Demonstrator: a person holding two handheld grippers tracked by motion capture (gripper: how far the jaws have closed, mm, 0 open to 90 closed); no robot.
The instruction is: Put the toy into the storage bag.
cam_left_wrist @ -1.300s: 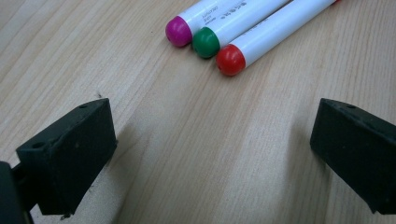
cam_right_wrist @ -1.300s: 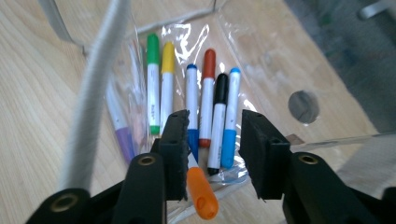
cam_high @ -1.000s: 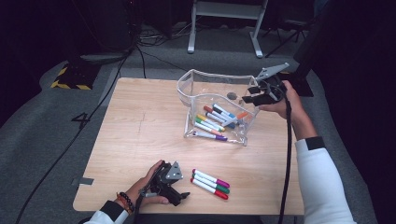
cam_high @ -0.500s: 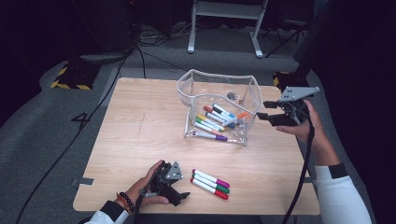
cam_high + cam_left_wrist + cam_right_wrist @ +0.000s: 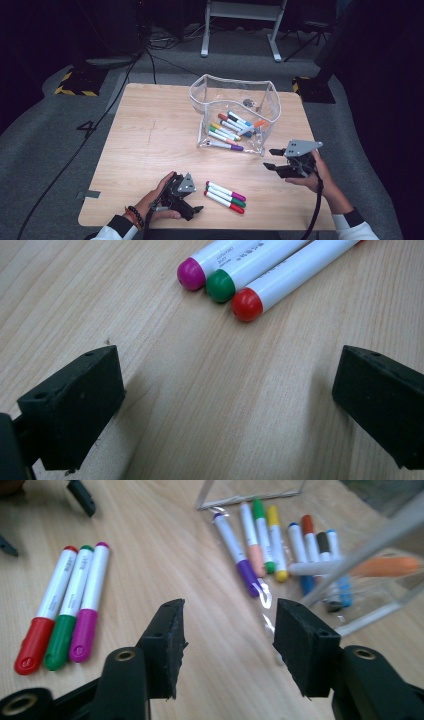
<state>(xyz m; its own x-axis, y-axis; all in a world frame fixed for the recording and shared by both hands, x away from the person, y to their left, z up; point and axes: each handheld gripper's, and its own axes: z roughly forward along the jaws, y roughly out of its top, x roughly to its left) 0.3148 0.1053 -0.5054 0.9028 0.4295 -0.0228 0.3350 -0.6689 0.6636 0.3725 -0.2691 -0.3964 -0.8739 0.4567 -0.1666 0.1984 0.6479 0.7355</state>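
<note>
Right hand-held gripper (image 5: 272,159) has dropped, jaws opening, empty; pouch (image 5: 235,100) blurs markers (image 5: 231,126).

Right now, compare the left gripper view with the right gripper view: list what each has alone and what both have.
Left gripper view alone: nothing beyond its own wide-open jaws.
Right gripper view alone: the clear pouch holding markers, an orange marker among them, and its own empty, open jaws.
Both: the wooden table and three loose markers, purple, green, red.
</note>
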